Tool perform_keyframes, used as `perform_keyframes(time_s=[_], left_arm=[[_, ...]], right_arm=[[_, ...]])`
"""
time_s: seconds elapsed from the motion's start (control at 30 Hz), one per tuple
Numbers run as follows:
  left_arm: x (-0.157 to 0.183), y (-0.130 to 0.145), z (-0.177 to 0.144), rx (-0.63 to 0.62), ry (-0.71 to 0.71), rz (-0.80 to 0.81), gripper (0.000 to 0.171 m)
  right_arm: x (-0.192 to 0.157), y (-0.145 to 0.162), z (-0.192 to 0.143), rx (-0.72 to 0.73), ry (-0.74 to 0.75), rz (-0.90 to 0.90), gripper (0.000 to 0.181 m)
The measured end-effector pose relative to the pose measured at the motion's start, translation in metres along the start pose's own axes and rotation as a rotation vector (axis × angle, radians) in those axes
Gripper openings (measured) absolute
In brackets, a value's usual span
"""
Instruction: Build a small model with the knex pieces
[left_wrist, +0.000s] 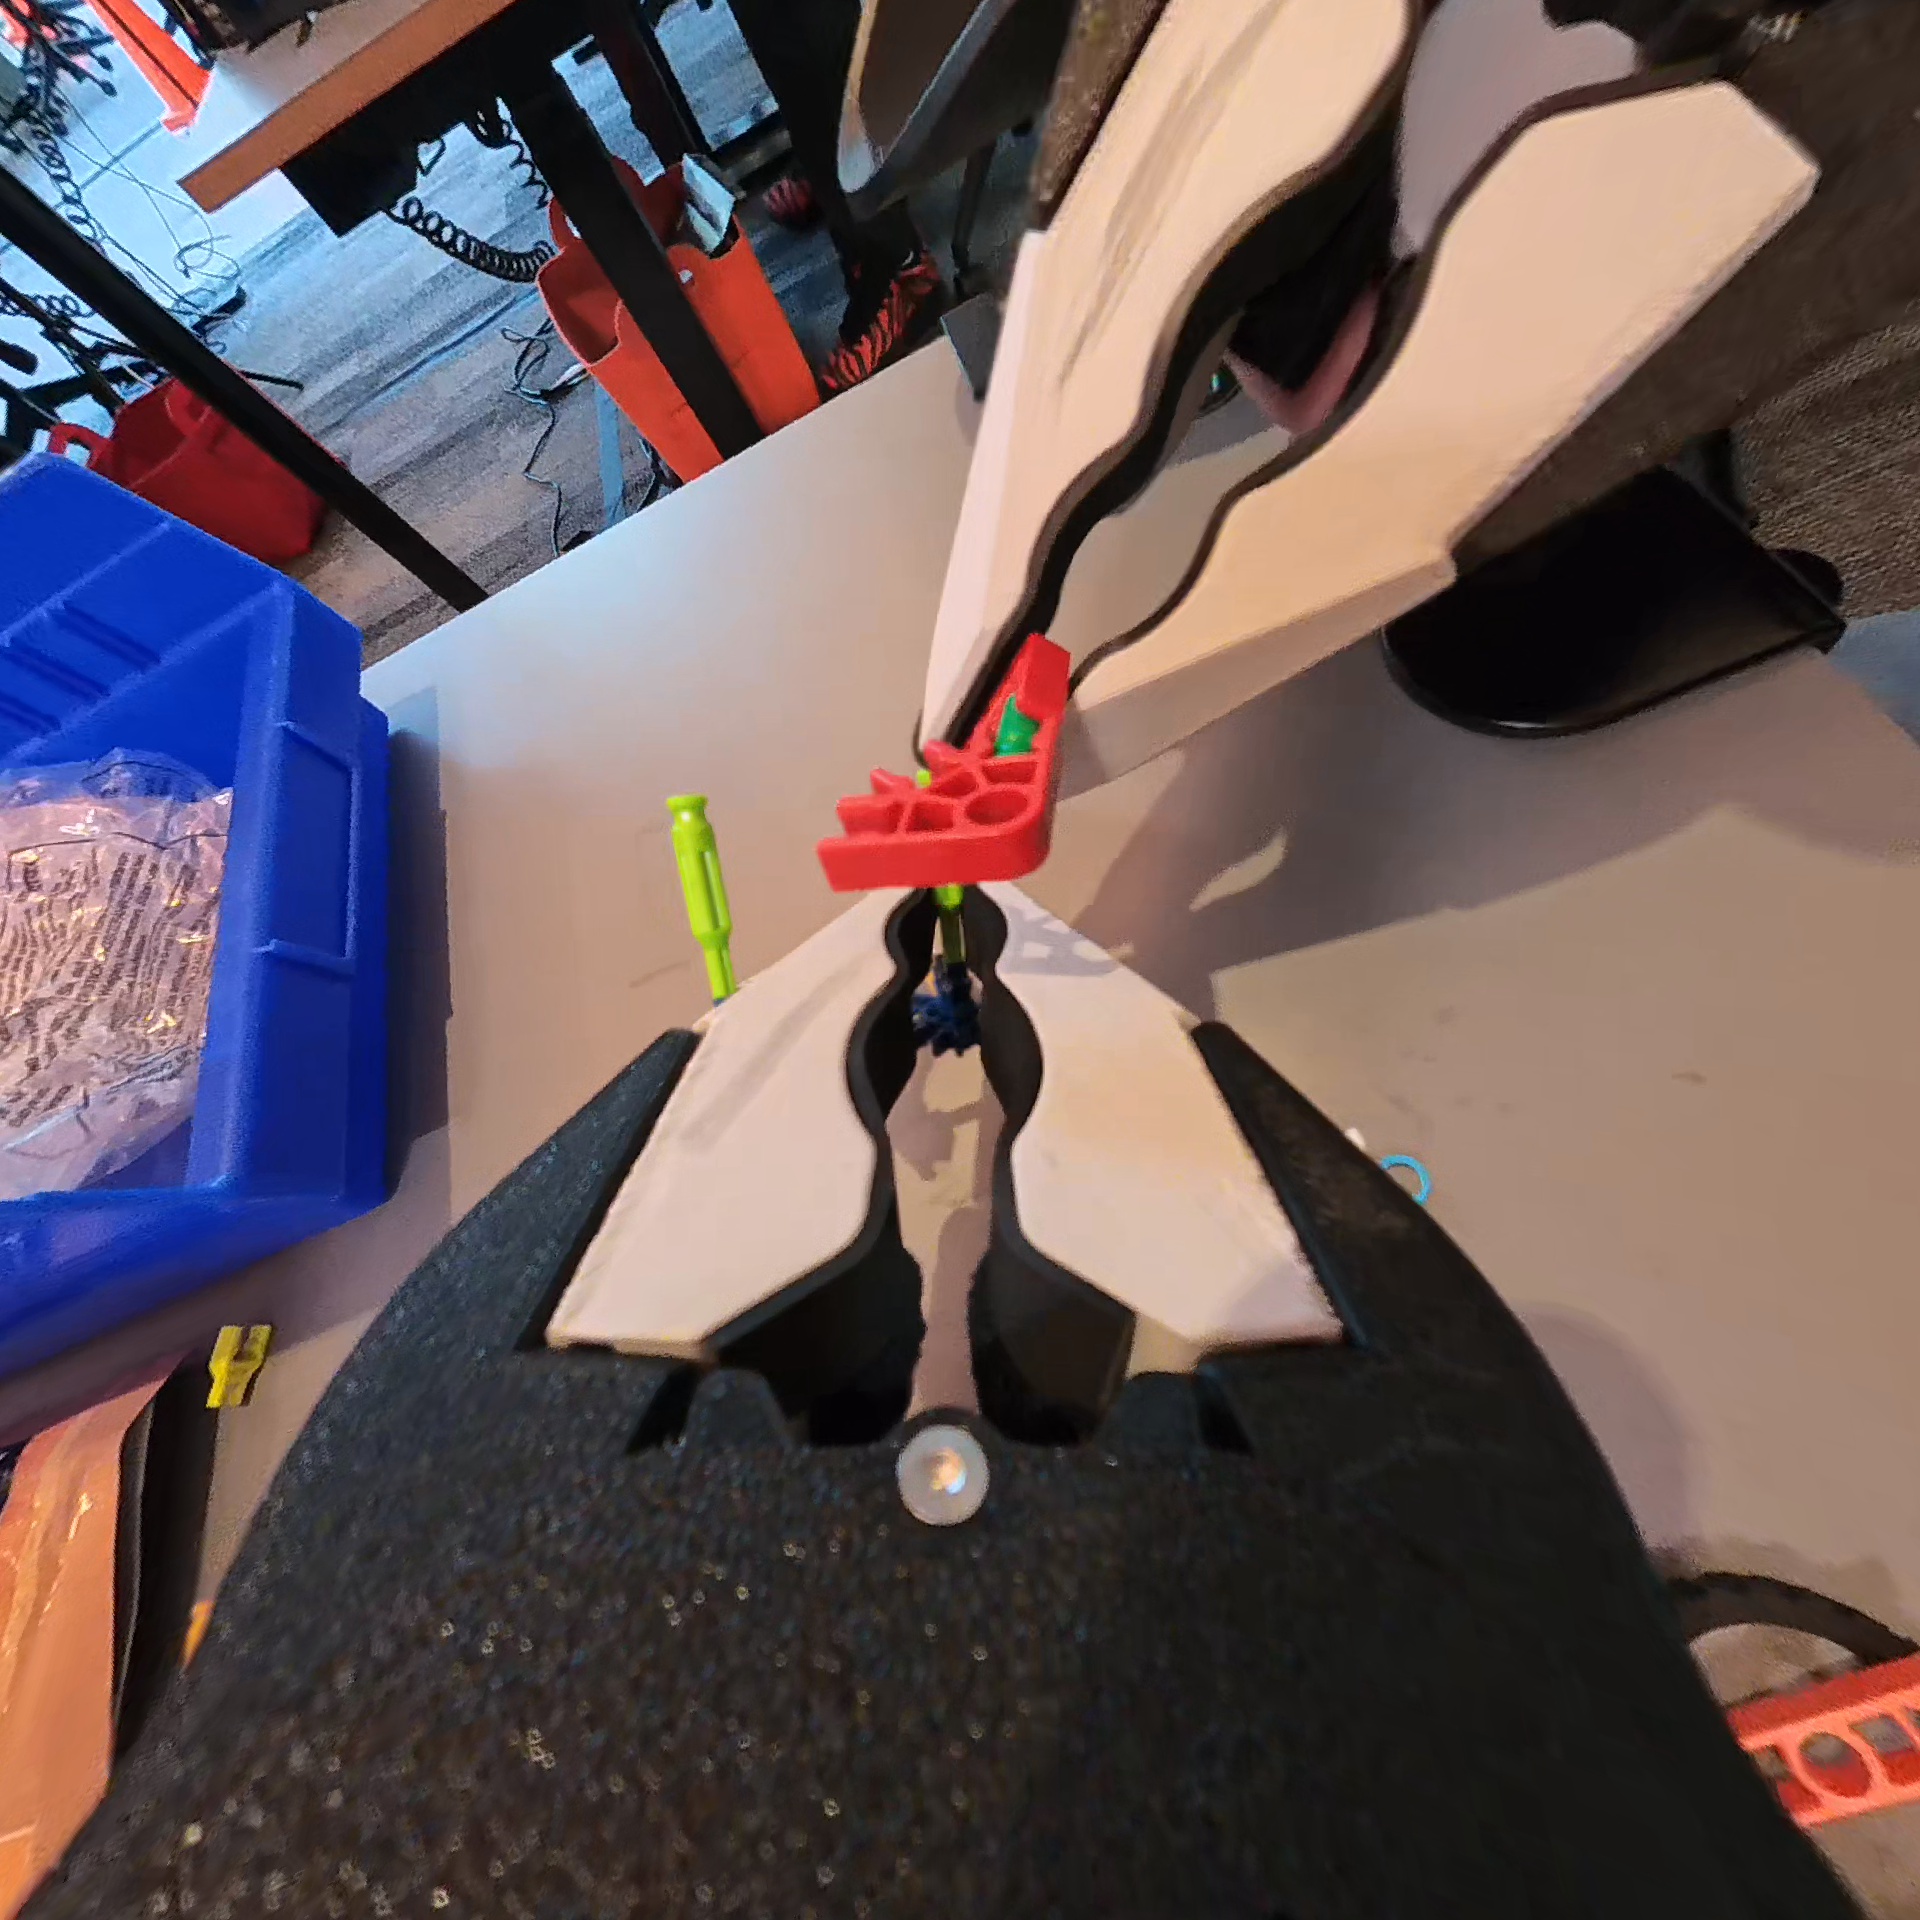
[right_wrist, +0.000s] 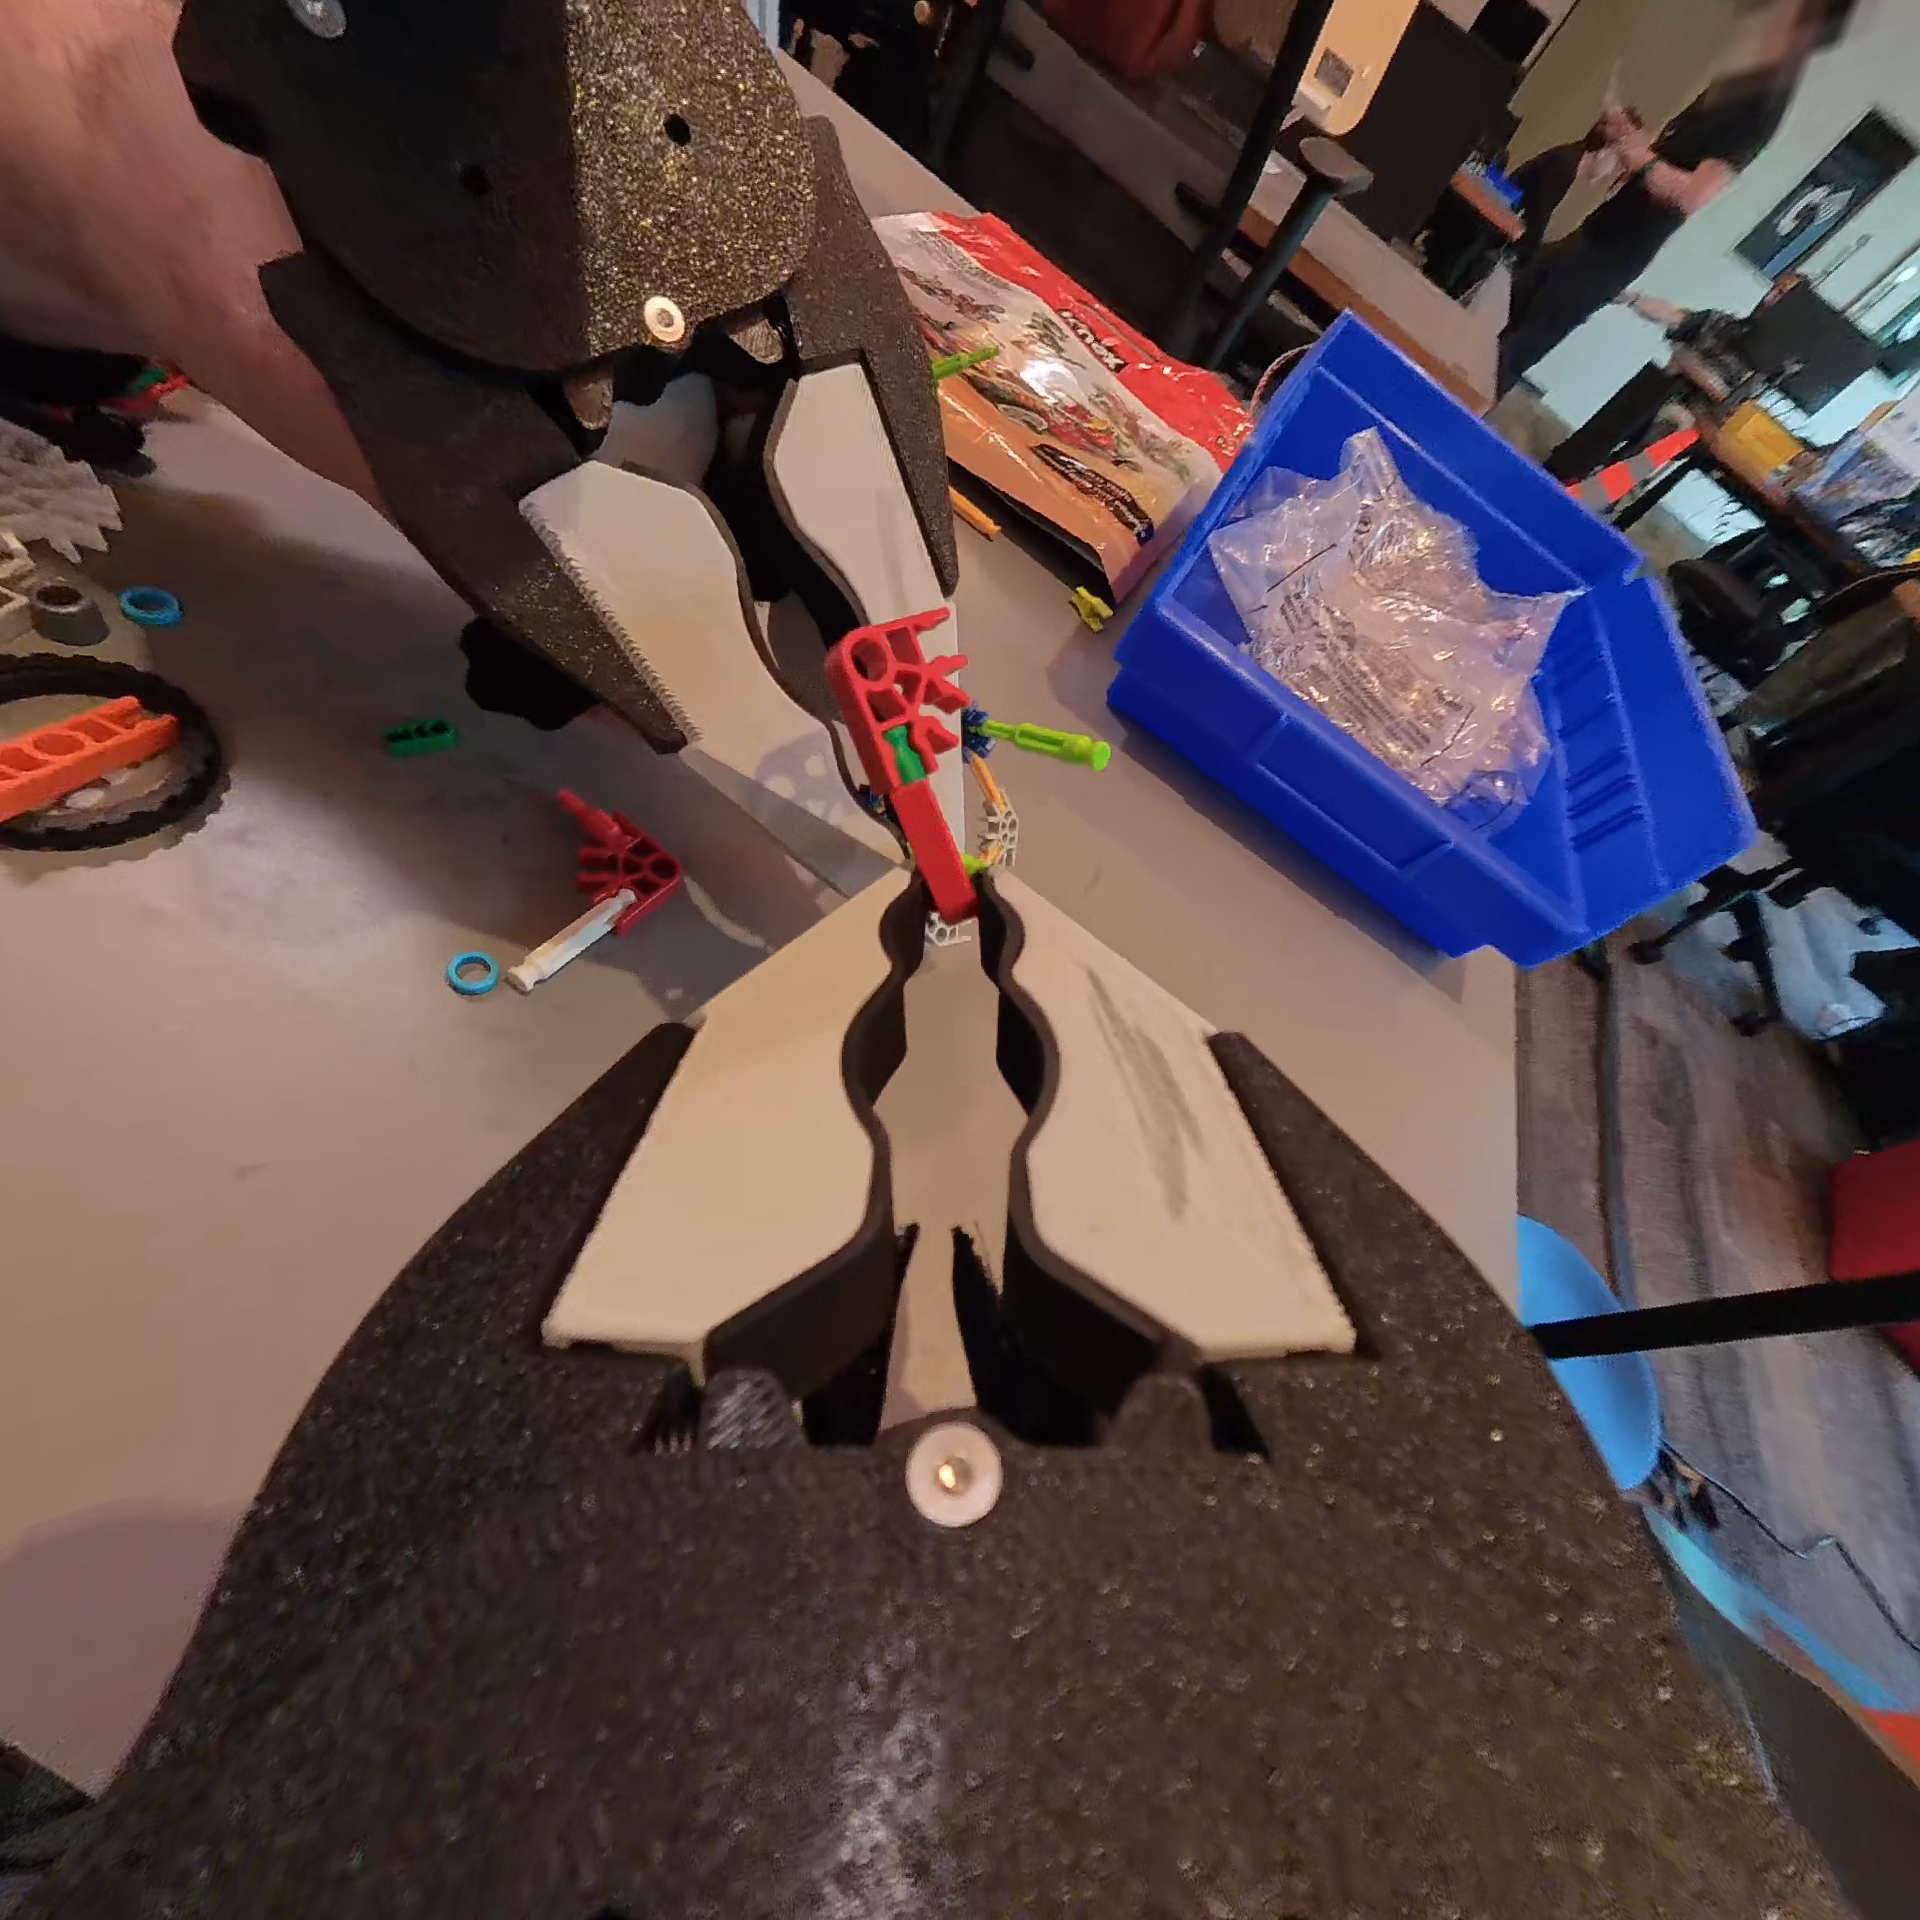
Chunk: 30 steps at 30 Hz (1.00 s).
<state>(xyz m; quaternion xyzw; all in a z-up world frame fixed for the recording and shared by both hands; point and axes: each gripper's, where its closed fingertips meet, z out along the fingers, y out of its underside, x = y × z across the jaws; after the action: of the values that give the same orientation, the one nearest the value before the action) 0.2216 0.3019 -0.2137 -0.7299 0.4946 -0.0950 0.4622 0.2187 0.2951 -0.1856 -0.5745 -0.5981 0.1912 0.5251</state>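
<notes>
Both grippers are pinched shut: right gripper (right_wrist: 948, 894) on the red connector (right_wrist: 902, 727), left gripper (left_wrist: 948, 909) on a green rod (left_wrist: 948, 904). Blue bin (right_wrist: 1351, 790) sits near the table (right_wrist: 312, 1039) edge, open tabletop left.

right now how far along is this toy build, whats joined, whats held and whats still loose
Joined: a small rod assembly of lime rods and a blue hub. In hand: the left hand-held gripper is shut on it, and the right hand-held gripper pinches a red connector against it; I cannot tell if it is seated. Loose on the table: a second red connector, a blue ring, an orange beam.
</notes>
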Motion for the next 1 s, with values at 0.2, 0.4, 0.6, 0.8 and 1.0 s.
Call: perform_keyframes(time_s=[0.2, 0.4, 0.6, 0.8, 1.0], left_arm=[[0.004, -0.002, 0.000, 0.024, 0.071, -0.117, 0.002], [0.005, 0.003, 0.000, 0.003, 0.132, -0.236, 0.002], [0.006, 0.008, 0.003, -0.055, 0.120, -0.215, 0.002], [0.009, 0.009, 0.004, -0.102, 0.089, -0.142, 0.002], [0.010, 0.015, 0.008, -0.192, 0.033, -0.013, 0.001]], right_arm=[[0.005, 0.005, 0.001, -0.027, 0.063, 0.021, 0.005], [0.001, 0.016, 0.008, -0.081, -0.004, 0.147, 0.005], [-0.004, 0.026, 0.013, -0.165, -0.036, 0.199, 0.006], [-0.011, 0.038, 0.015, -0.258, -0.075, 0.222, 0.006], [-0.015, 0.046, 0.012, -0.273, -0.088, 0.286, 0.006]])
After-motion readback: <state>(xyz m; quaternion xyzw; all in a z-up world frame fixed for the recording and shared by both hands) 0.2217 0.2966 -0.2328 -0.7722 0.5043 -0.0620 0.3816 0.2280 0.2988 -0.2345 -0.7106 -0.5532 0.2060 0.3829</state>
